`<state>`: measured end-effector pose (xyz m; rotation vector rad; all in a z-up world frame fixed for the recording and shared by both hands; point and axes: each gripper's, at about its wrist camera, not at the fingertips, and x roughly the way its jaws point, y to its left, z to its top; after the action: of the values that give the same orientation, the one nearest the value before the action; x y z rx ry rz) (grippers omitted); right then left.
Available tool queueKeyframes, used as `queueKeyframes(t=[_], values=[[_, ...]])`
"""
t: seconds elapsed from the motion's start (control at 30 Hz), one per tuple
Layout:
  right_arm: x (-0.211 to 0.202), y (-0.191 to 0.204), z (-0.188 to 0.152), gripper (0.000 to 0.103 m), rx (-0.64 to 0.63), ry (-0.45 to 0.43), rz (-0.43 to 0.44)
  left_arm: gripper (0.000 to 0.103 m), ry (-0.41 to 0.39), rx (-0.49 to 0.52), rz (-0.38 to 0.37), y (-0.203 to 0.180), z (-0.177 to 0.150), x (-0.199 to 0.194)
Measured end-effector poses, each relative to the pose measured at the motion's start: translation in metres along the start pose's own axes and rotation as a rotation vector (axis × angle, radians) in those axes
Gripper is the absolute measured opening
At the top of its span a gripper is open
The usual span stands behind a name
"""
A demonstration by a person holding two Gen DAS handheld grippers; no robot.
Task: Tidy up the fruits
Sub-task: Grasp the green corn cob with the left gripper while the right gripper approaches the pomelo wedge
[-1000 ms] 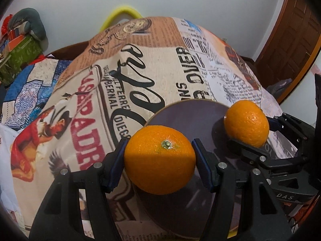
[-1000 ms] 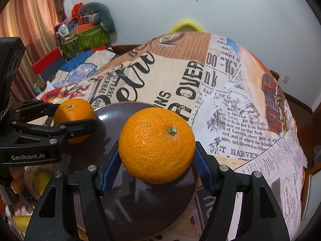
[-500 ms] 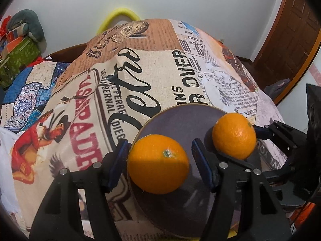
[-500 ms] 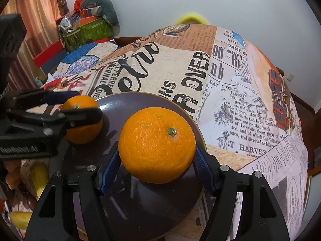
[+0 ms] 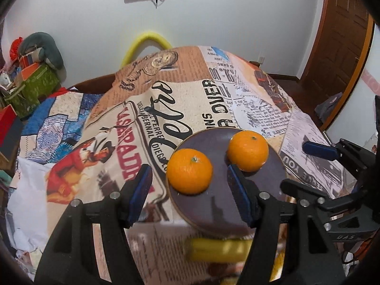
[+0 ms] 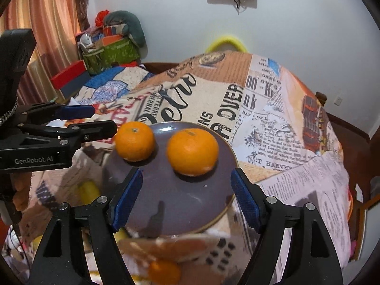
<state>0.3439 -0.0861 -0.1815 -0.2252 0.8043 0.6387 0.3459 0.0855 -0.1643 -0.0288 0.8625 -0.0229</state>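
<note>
Two oranges lie side by side on a dark plate [image 5: 213,211] [image 6: 171,201] on the newspaper-print tablecloth. The left orange [image 5: 189,171] [image 6: 135,141] sits just beyond my left gripper [image 5: 188,175] [image 6: 104,118], which is open and clear of it. The right orange [image 5: 248,150] [image 6: 192,152] rests ahead of my right gripper [image 6: 187,175] [image 5: 306,166]. That gripper's jaws are opening, and its blue pads [image 6: 244,199] touch nothing. Both grippers hover above the plate's near edge.
A blurred yellow banana [image 5: 218,249] lies below the plate's near edge. Close to the camera there is a small orange fruit [image 6: 163,272] and a yellow fruit [image 6: 89,190]. A yellow chair back [image 5: 147,44] rises behind the table. Boxes and clutter [image 6: 109,49] stand at the left.
Both grippers let go of their oranges, which now rest on the plate. Both grippers have drawn back and upward, and the right jaws have widened.
</note>
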Motion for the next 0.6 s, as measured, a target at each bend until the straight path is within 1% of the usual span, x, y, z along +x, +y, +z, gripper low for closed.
queueKeyframes(t=[0.1,0.2,0.3,0.4,0.6], values=[[-0.019,0.008,-0.005,0.074,0.003,-0.023,-0.001,0.065,-0.012,-0.007,0.001,0.001,-0.007,-0.020],[-0.037,0.015,-0.009,0.075,0.004,-0.046,-0.011,0.065,-0.025,-0.001,0.020,0.001,-0.017,-0.042],[-0.055,0.023,-0.016,0.078,0.004,-0.069,-0.015,0.065,-0.031,0.000,0.031,0.002,-0.026,-0.060],[-0.071,0.031,-0.024,0.079,0.003,-0.091,-0.025,0.065,-0.037,-0.007,0.035,0.005,-0.038,-0.079],[-0.094,0.049,-0.047,0.079,0.019,-0.112,-0.025,0.066,-0.009,0.005,0.037,0.004,-0.077,-0.102]])
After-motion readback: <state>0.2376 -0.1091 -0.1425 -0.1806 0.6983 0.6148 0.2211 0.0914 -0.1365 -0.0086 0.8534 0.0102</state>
